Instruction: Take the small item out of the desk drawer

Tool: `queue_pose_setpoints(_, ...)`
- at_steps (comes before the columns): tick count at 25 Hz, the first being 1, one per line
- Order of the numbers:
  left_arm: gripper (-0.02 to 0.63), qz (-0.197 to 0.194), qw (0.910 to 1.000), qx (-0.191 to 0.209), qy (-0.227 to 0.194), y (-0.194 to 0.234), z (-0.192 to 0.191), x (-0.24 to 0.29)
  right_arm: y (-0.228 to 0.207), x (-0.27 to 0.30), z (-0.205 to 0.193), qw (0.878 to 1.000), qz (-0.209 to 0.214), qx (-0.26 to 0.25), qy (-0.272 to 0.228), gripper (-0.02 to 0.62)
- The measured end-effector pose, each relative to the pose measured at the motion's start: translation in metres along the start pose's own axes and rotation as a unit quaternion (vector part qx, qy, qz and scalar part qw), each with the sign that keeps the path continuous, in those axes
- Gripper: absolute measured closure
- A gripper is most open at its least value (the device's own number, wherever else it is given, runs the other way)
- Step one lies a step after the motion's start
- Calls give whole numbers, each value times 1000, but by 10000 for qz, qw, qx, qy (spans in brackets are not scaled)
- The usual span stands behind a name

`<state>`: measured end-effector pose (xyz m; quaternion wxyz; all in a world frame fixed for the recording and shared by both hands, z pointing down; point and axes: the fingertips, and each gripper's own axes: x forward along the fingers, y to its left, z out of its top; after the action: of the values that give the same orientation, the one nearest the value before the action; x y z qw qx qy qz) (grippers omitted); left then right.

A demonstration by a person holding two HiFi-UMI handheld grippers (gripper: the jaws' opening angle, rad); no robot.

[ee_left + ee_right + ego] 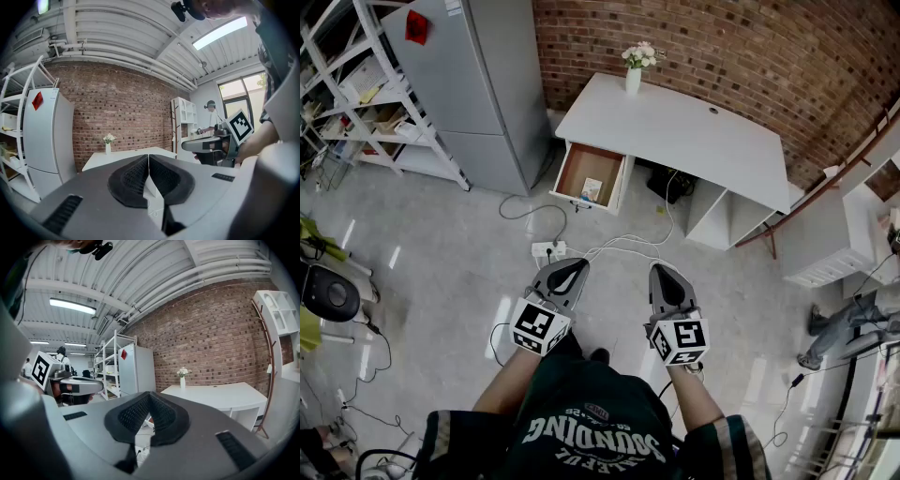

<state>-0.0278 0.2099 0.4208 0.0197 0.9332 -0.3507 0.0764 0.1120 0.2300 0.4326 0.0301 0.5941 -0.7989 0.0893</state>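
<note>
brown wood-lined drawer (pixel 581 157) hangs open at the left end of the white desk (pixel 694 131), pulled out past the desk's front edge over the grey floor (pixel 441 262). the small pale item (pixel 592 188) lies flat inside the drawer, in the near right part close to the front panel, with bare drawer bottom around it on the other sides. drawer top is open, nothing over it. grey fridge (pixel 478 84) stands just beside the drawer's left side, so the gap there is narrow. white shelving rack (pixel 356 84) is further left. red brick wall (pixel 722 42) runs behind the desk, and a vase of flowers (pixel 634 71) sits at the desk's back edge, well apart from the drawer. open white compartments (pixel 722 216) are under the desk's right part, with a dark bag (pixel 668 184) on the floor under the middle. a power strip (pixel 548 250) and loose white cables (pixel 623 244) lie on the floor between the drawer and the grippers; the rest of that floor patch is open. left gripper (pixel 148 161) has its fingers pressed together, nothing between them. right gripper (pixel 149 399) also has its fingers pressed together, nothing between them. both are held side by side over the floor in front of the person, near level, pointing at the desk and well apart from the drawer. another white shelf unit (pixel 825 253) stands at the far right, away from the route to the drawer.
</note>
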Motion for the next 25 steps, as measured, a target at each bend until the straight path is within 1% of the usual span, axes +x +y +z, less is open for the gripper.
queue_pose_setpoints(12,588,3,10000,-79,49,-3,-11,-2,12,-1,-8,9998,184,-28,39,571)
queue_pose_setpoints(20,588,47,9998,-193,74,2,-12,-10,25,0,-8,9995,313,50,53,571)
queue_pose_setpoints(25,587,80,9996,-252,113,-1,-19,-12,28,-3,-13,9992,366,103,74,571)
